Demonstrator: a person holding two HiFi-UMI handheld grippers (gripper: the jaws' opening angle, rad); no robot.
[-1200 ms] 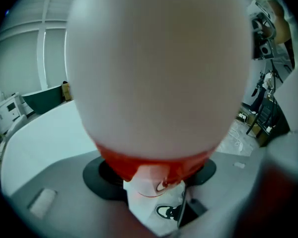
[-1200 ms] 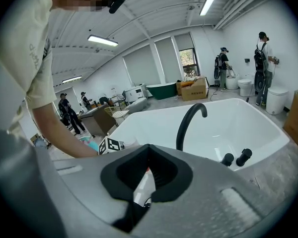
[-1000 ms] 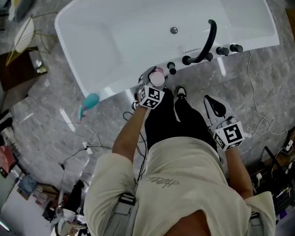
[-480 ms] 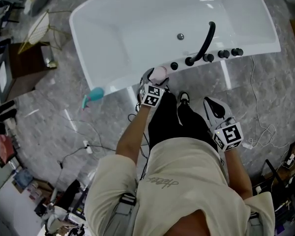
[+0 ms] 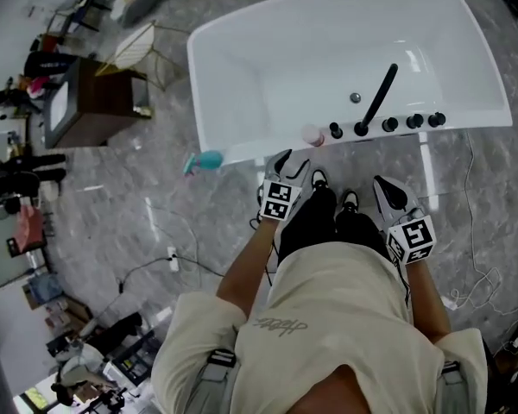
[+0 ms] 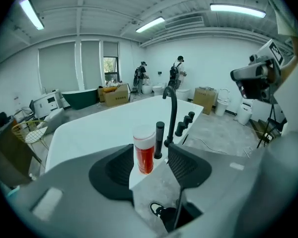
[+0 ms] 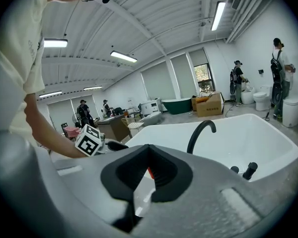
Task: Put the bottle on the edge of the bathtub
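**Red bottle upright on the bathtub rim, both grippers off it**

The bottle (image 6: 144, 150) is clear, with red liquid and a pale cap. It stands upright on the near rim of the white bathtub (image 5: 242, 149), left of the black faucet (image 5: 378, 97) and just beside the leftmost of the black knobs (image 5: 412, 122) at the faucet's foot. From the head view only its cap shows, as a small pinkish disc. No label can be read in any view.

The left gripper (image 5: 289, 164) hangs on the person's side of the faucet, back from the rim and apart from the bottle. Its fingers (image 6: 114, 170) are spread and have just been closing. The bottle shows through the gap between them but stands beyond the tips, and neither pad touches it. Under the gap a shoe and some grey floor show.

The right gripper (image 5: 387, 190) is also on the person's side of the faucet, off to the right over the floor. Its fingers (image 7: 164, 175) are pressed together at the tips with nothing pinched. A thin slit below the tips shows a red sliver, too small to identify. In that gripper's own view its body hides the rim left of the faucet.

A teal object (image 5: 209, 159) lies on the floor far left of the faucet, near the tub's outer wall. What it is cannot be made out.
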